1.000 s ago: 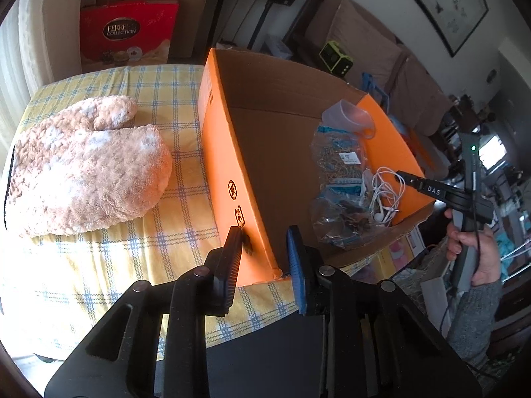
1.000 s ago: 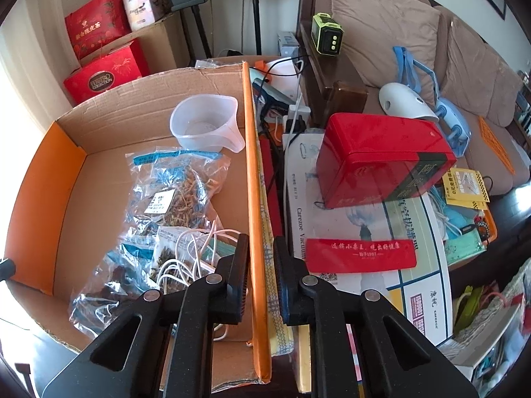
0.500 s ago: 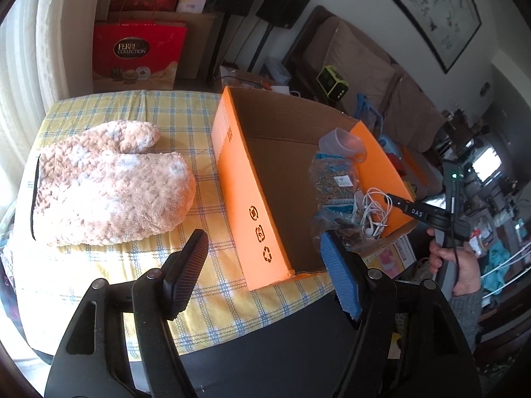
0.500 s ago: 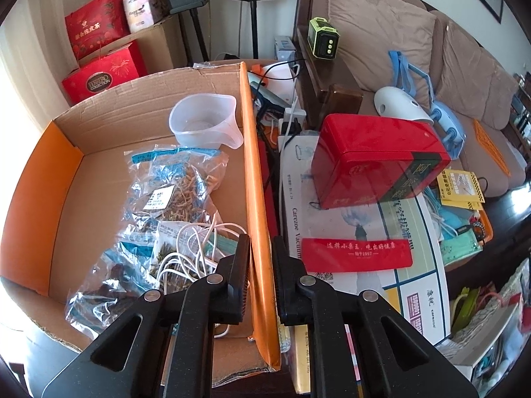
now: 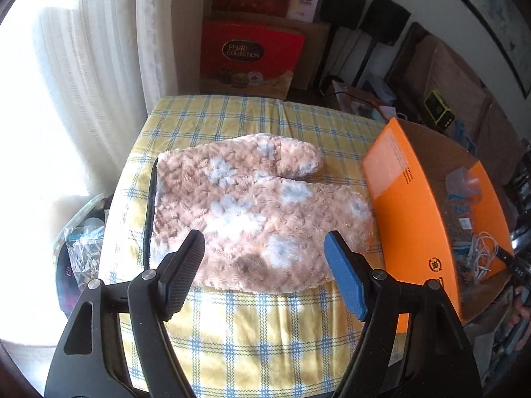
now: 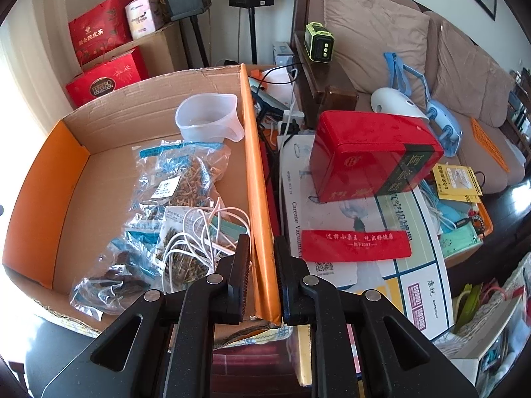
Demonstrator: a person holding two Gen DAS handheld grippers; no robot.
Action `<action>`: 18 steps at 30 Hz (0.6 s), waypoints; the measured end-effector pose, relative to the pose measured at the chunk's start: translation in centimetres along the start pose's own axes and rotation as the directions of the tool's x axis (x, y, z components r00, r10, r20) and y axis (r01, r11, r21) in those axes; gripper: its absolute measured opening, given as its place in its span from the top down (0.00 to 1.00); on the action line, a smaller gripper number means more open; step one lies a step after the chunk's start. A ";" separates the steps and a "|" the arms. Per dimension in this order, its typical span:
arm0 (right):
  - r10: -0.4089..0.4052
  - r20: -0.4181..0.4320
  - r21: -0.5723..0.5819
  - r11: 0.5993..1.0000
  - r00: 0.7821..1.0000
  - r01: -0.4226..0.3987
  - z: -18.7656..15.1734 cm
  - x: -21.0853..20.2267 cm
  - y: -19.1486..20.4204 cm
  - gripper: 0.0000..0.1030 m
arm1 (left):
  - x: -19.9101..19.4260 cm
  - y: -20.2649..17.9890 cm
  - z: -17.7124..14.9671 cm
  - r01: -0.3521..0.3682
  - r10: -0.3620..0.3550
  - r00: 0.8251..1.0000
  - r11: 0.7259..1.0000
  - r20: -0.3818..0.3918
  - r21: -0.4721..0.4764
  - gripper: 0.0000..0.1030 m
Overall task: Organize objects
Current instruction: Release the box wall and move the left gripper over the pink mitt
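Plush pink mitten, one only, lies on the checked cloth directly ahead of the left gripper, long axis crosswise, just beside the orange box. Its jaws are opening, nothing between them. Right gripper, farther off, clamps that box's wall.

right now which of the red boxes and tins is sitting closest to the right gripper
The flat red rectangular box with gold lettering, lying on the white vacuum carton just right of the right gripper. The big red tin sits farther back; the red gift boxes stand by the wall.
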State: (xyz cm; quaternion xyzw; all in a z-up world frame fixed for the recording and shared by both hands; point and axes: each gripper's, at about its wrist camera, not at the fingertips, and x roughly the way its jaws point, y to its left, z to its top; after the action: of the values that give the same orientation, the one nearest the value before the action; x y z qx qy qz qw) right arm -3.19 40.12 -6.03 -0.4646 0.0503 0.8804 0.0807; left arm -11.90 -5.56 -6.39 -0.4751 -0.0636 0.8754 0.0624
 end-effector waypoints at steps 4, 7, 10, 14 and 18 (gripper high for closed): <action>-0.001 0.001 0.004 1.000 1.000 0.001 -0.2 0.0 0.1 0.84 | 1.3 0.1 0.1 -0.066 0.066 0.998 0.998 0.003 0.024 0.30; 0.002 0.000 0.003 1.000 1.000 -0.002 -0.4 -0.1 0.1 0.81 | 1.8 0.0 0.0 -0.059 0.059 0.998 0.997 0.005 0.048 0.30; 0.003 0.001 0.002 1.000 1.000 -0.003 -0.4 -0.2 0.2 0.80 | 2.2 -0.6 -0.1 -0.063 0.062 0.998 0.993 0.010 0.100 0.30; 0.003 0.000 0.003 1.000 1.000 -0.003 -0.5 -0.2 0.3 0.80 | 2.7 -1.8 -0.4 -0.085 0.084 0.996 0.979 0.012 0.187 0.29; 0.007 -0.001 0.009 1.000 1.000 -0.007 -0.5 -0.5 0.3 0.79 | 2.5 -3.3 -1.2 -0.088 0.088 0.996 0.950 0.015 0.299 0.29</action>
State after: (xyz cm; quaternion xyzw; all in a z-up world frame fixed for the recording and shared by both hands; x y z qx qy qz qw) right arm -2.62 39.71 -5.91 -0.4644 0.0561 0.8802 0.0797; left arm -12.10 -1.83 -8.57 -0.4619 0.0908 0.8772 0.0943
